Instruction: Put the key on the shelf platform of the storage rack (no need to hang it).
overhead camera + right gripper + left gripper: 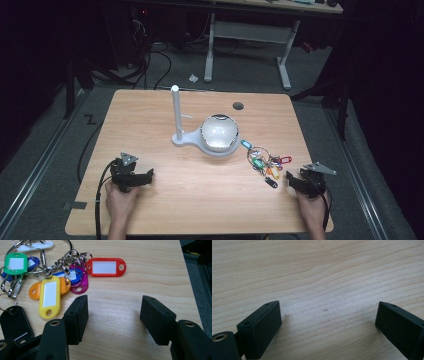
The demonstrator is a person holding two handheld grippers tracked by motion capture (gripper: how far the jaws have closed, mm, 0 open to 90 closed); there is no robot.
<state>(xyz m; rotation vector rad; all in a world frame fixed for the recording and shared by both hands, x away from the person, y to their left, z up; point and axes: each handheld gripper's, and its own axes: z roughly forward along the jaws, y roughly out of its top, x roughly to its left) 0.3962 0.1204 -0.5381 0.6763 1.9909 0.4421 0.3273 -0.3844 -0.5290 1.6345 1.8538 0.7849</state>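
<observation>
Nearest the high camera, two forearms come in from the bottom edge, each hand carrying a black two-jaw gripper low over the pale rectangular wooden table (150, 210). On that table, largest to smallest, a white plastic stand with a tall upright post (176, 115) and a round glossy bowl-like dish (219, 132) is seen at the middle, and just right of the dish, toward the near edge, a bunch of coloured plastic key tags on metal rings (265, 162) is laid flat. A small dark round hole (238, 106) is set in the tabletop beyond the dish.

Taking the dish as landmark, the left gripper (142, 176) is held well to its near left, its jaws spread wide over bare wood with nothing between them. The right gripper (113, 312) is held to the dish's near right, just beside the key tags, its jaws likewise wide apart and empty; the red tag (106, 267) and yellow tag (50, 296) lie just ahead and to one side of them.

The step in hand is judged to be the approach to the key bunch, with no grasp yet made. The next move calls for the right gripper to be shifted toward the tags, lowered around one tag or ring, and then closed.
</observation>
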